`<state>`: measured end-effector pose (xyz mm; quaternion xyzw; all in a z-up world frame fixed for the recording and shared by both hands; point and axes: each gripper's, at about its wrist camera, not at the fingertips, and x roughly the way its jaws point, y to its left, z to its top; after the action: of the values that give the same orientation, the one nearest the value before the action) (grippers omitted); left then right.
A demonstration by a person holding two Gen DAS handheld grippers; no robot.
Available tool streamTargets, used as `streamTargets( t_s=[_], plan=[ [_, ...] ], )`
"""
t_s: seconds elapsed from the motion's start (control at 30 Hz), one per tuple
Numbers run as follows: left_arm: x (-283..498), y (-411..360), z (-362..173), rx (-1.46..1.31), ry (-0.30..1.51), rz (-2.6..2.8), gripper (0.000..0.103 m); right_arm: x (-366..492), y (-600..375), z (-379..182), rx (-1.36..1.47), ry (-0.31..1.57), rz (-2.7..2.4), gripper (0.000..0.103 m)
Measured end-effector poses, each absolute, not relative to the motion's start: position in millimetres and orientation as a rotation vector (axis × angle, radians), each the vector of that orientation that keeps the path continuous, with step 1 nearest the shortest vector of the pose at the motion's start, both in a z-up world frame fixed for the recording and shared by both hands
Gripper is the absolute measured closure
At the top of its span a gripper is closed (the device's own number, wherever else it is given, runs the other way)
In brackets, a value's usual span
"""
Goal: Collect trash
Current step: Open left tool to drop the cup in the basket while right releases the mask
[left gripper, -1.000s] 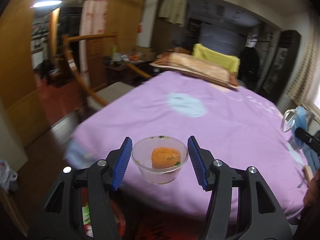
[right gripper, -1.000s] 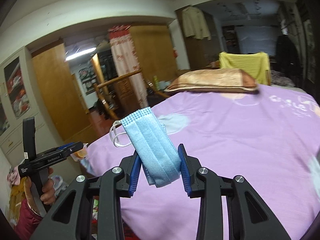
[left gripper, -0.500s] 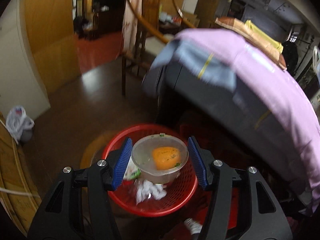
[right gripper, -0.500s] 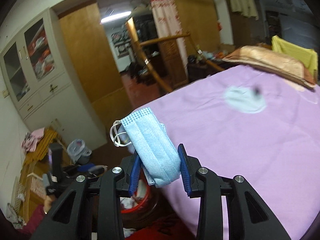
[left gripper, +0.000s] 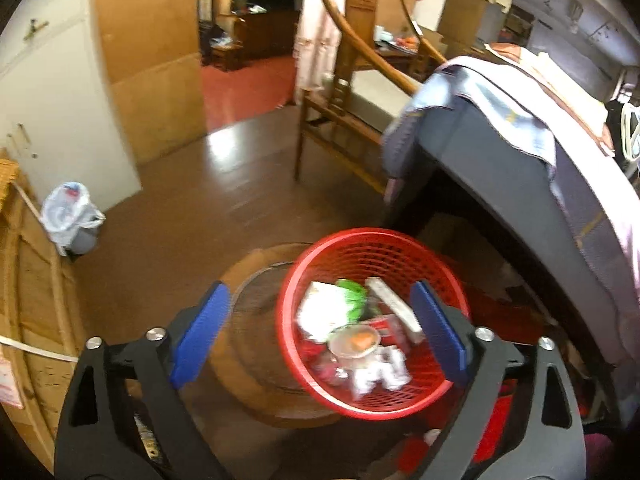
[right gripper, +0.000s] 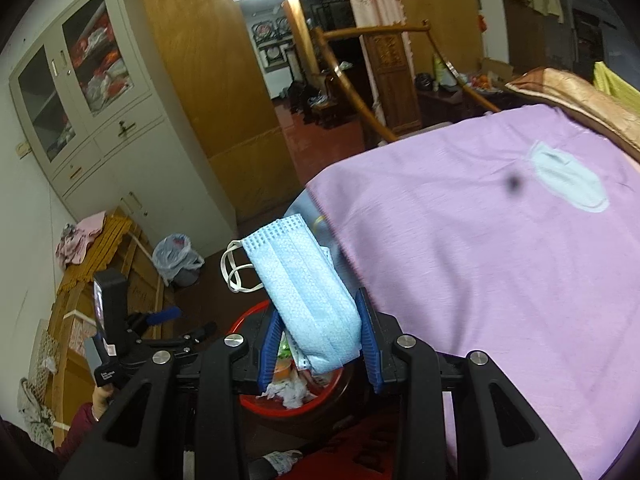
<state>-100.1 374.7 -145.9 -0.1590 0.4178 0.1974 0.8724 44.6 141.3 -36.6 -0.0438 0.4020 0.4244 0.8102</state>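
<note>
Hovering above the red basket (left gripper: 372,320), the left gripper (left gripper: 320,328) has its blue fingers spread wide with nothing between them, which suits a tool that has nothing left to carry over the bin. The cup (left gripper: 354,342), clear plastic with an orange lump inside, lies in the basket among a white wrapper, a green scrap and crumpled paper, so that piece of trash looks delivered. The basket rests on a round wooden stool (left gripper: 256,344) beside the bed (left gripper: 520,152), low and close to the mattress edge, probably so rubbish can be dropped in from above without much reach. The right gripper (right gripper: 318,342) is clamped on a blue mask (right gripper: 304,292), which stands up from the jaws with its white ear loops hanging off to the left; pinching it at the folded lower end keeps the limp fabric from slipping. It is held over the corner of the purple sheet (right gripper: 500,260), with the basket's rim (right gripper: 248,322) visible just below the fingers, so the mask seems the next item due for release.
</note>
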Motion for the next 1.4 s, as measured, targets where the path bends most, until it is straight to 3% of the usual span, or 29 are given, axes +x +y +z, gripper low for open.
streamTargets(
  t_s=[0.63,1.4],
  plan=[
    [-131,363,-174,-0.154,0.974,0.528,0.007,25,253,-138,-0.249,1.096,0.999,0.068],
    [-130,363,-182,-0.118,0.973,0.562,0.007,28,270,-162,-0.314,1.118,0.958,0.065]
  ],
)
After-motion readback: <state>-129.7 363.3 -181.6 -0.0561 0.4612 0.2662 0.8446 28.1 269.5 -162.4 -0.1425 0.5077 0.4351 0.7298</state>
